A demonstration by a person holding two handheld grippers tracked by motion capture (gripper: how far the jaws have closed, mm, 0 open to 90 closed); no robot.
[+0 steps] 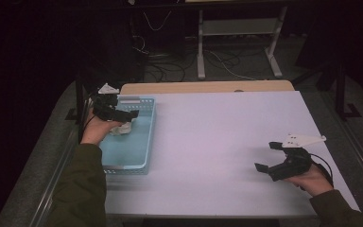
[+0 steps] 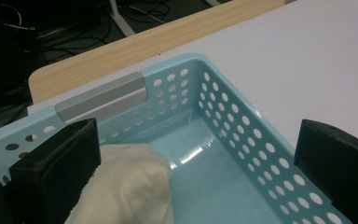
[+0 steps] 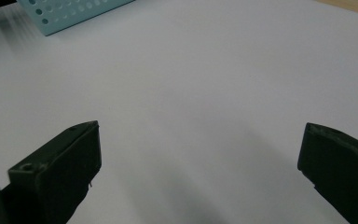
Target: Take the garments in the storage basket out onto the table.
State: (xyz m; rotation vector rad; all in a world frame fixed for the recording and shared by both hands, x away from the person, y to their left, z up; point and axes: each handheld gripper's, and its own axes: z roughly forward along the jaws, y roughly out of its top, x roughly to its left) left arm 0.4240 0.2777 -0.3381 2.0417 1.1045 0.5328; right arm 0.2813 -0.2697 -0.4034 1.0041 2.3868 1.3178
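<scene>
While the left gripper (image 1: 123, 115) hangs over the far end of the light blue basket (image 1: 144, 142) at about nine o'clock on the desk (image 1: 217, 137), its jaws stand wide apart, holding nothing. A cream cloth bundle (image 2: 130, 186) lies inside the basket just below them; in the left gripper view it touches the inner face of one jaw, while the other jaw is well clear of it, over the basket's perforated side wall. A grey strip (image 2: 101, 95) sits on the basket's far rim. Over at about four o'clock, the right gripper (image 1: 268, 161) is held low above the bare white desk, well apart from the basket, its jaws also spread wide and empty. From the right gripper view, a corner of the basket (image 3: 70, 14) shows at about eleven o'clock.
</scene>
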